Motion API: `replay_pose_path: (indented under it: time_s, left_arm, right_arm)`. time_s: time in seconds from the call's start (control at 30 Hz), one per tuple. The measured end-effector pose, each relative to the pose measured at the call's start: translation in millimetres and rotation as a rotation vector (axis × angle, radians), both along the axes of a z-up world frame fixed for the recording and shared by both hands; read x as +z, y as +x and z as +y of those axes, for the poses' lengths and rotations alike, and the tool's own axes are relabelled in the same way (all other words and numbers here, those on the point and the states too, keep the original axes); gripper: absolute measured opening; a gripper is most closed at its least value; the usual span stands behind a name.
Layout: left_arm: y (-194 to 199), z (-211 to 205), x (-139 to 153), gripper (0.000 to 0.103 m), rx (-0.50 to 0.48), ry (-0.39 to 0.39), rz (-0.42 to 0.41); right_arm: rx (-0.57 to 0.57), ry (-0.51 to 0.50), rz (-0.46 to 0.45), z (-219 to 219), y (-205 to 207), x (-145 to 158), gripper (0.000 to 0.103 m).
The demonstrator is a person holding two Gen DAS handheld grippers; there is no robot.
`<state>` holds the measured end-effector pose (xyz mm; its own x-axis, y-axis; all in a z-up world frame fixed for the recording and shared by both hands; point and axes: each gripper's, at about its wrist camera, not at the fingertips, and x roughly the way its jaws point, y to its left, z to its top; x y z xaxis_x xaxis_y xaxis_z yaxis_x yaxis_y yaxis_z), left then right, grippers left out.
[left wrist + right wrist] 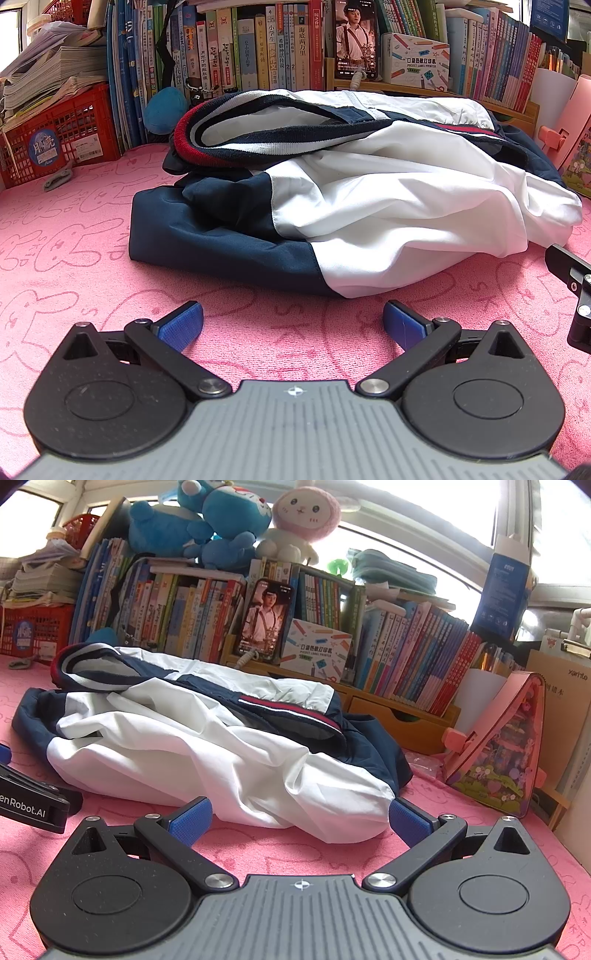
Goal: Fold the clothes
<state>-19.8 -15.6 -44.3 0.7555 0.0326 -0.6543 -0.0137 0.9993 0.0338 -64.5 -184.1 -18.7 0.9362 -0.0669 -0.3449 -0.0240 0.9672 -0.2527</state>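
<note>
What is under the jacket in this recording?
The jacket lies bunched on the pink rabbit-print cloth, which shows all around it. Whether anything else lies beneath cannot be seen; the fabric covers it.

A jacket [369, 192] is laid on the cloth [74, 240] in front of a row of books [229, 48] — a phone [266, 618] and a box [316, 648] are stood among them. Soft toys [236, 513] are set on top. A crate [55, 144] is placed at the left.
</note>
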Motion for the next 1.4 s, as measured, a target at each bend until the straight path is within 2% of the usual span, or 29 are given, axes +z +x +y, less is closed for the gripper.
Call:
replay_pose_path:
  time_s: [0.27, 0.33, 0.37, 0.43, 0.53, 0.63, 0.67, 0.77, 0.87, 0.93, 1.0, 1.2, 1.27, 1.33, 1.4]
  left_arm:
    - [-1, 2, 0, 0.103, -0.005, -0.010, -0.002]
    - [-2, 9, 6, 0.103, -0.025, -0.049, 0.018]
    - [-5, 16, 13, 0.103, -0.021, -0.090, 0.012]
    - [-11, 32, 33, 0.103, -0.022, -0.165, -0.060]
    - [-3, 48, 63, 0.103, 0.002, -0.150, -0.209]
    - [27, 60, 68, 0.103, 0.025, -0.108, -0.236]
    - [39, 64, 65, 0.103, 0.028, -0.094, -0.214]
    - [68, 71, 53, 0.103, 0.050, -0.044, -0.167]
    - [78, 73, 47, 0.103, 0.081, 0.002, -0.194]
    - [81, 75, 49, 0.103, 0.107, 0.028, -0.211]
    - [84, 77, 50, 0.103, 0.117, 0.050, -0.216]
    - [87, 82, 48, 0.103, 0.136, 0.158, -0.234]
    - [83, 87, 50, 0.103, 0.103, 0.132, -0.254]
    - [74, 90, 58, 0.103, 0.076, 0.097, -0.290]
    - [53, 88, 69, 0.103, 0.059, 0.114, -0.350]
  right_arm:
    - [-0.004, 0.017, 0.015, -2, 2, 0, 0.103]
    - [0.035, 0.060, 0.009, -8, 1, 3, 0.103]
    - [0.031, 0.047, 0.004, -10, 12, 7, 0.103]
    - [0.025, 0.020, -0.006, -15, 32, 14, 0.103]
    - [0.015, -0.021, -0.020, -22, 62, 24, 0.103]
    - [0.005, -0.061, -0.035, -29, 93, 34, 0.100]
    - [0.003, -0.077, -0.037, -31, 103, 37, 0.098]
    - [0.054, -0.195, 0.044, -13, 135, 24, 0.085]
    - [0.025, -0.136, -0.003, -22, 131, 40, 0.064]
    - [0.006, -0.097, -0.035, -28, 129, 50, 0.031]
    - [-0.013, -0.058, -0.067, -34, 126, 60, 0.015]
    - [-0.071, 0.060, -0.161, -52, 119, 91, 0.013]
    - [-0.089, 0.099, -0.193, -58, 115, 102, 0.013]
    - [-0.071, 0.111, -0.245, -67, 89, 117, 0.013]
    - [-0.054, 0.095, -0.284, -74, 57, 127, 0.014]
